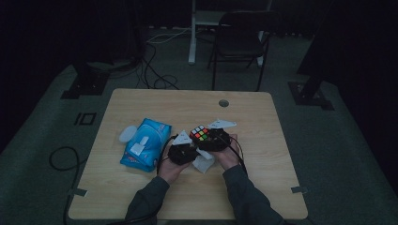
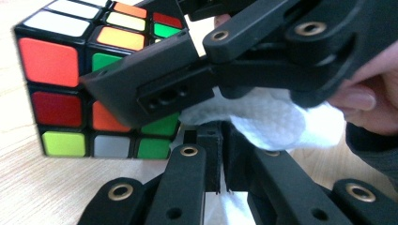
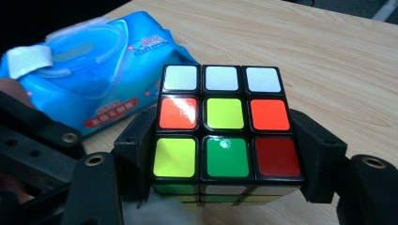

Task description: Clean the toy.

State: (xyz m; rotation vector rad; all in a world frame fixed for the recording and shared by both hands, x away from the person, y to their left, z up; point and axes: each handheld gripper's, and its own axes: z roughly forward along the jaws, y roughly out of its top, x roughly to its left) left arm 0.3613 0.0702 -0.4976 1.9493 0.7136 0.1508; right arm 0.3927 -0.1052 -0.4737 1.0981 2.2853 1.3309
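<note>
Between right gripper (image 3: 225, 187) jaws: cube (image 3: 224, 129); left gripper (image 2: 220, 185) pinches wipe (image 2: 272, 119).

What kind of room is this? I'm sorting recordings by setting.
Probably a dim lab or recording studio, not a home: a lone light wooden table on grey carpet, loose black cables across the floor, a black folding chair, and dark stand bases flanking the table.
</note>
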